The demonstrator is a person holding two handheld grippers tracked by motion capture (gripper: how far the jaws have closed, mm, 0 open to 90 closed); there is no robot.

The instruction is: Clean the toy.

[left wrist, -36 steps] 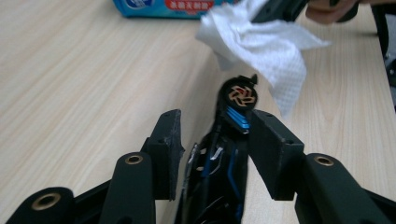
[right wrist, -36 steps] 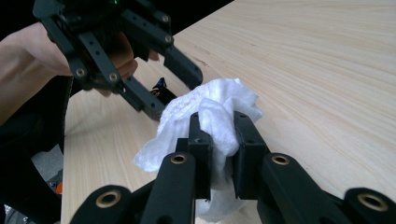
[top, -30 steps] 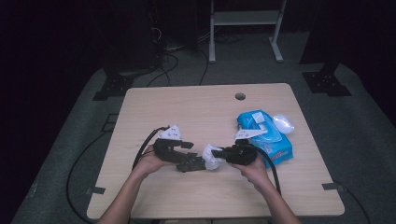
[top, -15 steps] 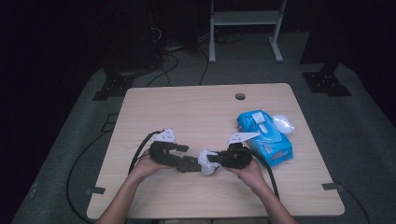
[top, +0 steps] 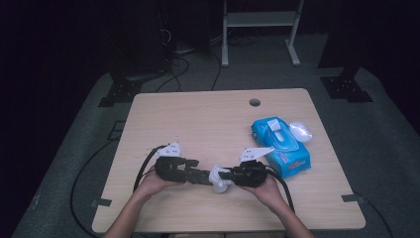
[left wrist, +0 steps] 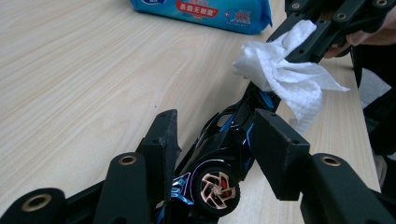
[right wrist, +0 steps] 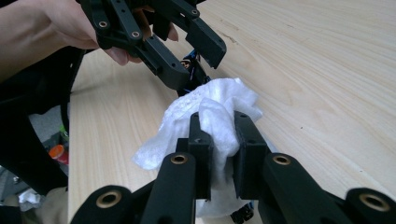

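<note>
The small black toy car with blue trim and a copper-coloured wheel (left wrist: 219,158) sits between the two black fingers of the left gripper (left wrist: 217,140), low over the light wooden tabletop (top: 198,124) near its front edge. In the left gripper view the right finger lies against the side of the car, while the left finger is just beside the other side; I cannot tell if it presses there. These fingers have just been closing a little around the car. The nose of the car points to the right gripper and meets the crumpled white wet wipe (left wrist: 285,79).

The right gripper (right wrist: 224,140) has its fingers clenched on the wipe, which bulges out between them and hangs below them. In the right gripper view the wipe (right wrist: 210,112) touches the front end of the car (right wrist: 191,63), where a bit of blue shows under the left gripper's fingers.

In the high view the left gripper (top: 195,173) and the right gripper (top: 230,176) point at each other, tip to tip, with the wipe (top: 218,178) between them, and a hand holds each from below. The blue soft pack of wet wipes with an open white lid (top: 280,144) lies on the tabletop just behind the right gripper, and a clear plastic cap (top: 300,131) lies just beside the pack
</note>
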